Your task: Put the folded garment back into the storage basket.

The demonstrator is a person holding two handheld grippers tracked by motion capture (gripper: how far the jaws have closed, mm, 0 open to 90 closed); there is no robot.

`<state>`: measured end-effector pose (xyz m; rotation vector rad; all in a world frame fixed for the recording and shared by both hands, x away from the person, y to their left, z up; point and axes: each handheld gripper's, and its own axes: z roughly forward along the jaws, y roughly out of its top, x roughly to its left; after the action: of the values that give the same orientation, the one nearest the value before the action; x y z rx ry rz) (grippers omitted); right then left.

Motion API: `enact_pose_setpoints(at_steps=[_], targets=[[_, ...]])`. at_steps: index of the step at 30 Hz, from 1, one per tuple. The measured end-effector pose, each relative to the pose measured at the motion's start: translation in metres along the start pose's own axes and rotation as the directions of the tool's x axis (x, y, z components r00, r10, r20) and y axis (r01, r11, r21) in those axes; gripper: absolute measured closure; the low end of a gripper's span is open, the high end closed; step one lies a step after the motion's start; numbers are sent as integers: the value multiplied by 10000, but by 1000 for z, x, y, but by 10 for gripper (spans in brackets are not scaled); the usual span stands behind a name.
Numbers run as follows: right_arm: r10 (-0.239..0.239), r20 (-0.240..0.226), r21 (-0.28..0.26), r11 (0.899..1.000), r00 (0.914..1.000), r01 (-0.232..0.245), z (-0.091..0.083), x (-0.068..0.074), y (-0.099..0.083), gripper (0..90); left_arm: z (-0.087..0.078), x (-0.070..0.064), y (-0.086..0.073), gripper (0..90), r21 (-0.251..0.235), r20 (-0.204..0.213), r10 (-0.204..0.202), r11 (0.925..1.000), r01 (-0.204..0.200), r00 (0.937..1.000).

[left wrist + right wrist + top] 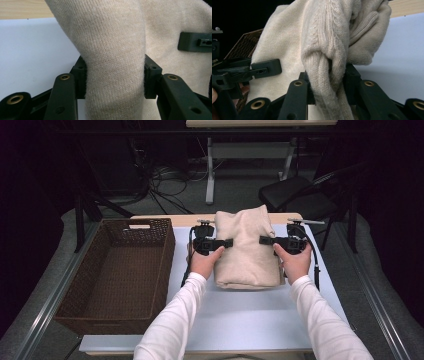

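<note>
A folded cream knit sweater [247,250] lies on the white table, its far end lifted a little. My left gripper [227,243] is shut on the sweater's left edge; in the left gripper view a thick fold of sweater [115,70] is pinched between the two black pads [81,77]. My right gripper [262,240] is shut on the right edge, and the right gripper view has a cable-knit bundle of the sweater [324,57] squeezed between its jaws. The left gripper [265,68] also appears across the sweater in the right gripper view.
A brown wicker basket [75,310] stands empty at the left of the table [240,320]. A black folding chair [295,195] and a table leg with cables are on the floor beyond the far edge.
</note>
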<state>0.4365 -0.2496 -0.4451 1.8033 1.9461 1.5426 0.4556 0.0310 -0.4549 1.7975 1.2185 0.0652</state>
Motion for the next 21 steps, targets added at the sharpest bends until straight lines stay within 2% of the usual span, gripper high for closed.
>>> enact_pose_setpoints(at_steps=[21], targets=[[-94,-55,-29,10000,9999,93,-4,10,9,709,-10,-1,9,520,-76,73,-32,10000,33,10000]])
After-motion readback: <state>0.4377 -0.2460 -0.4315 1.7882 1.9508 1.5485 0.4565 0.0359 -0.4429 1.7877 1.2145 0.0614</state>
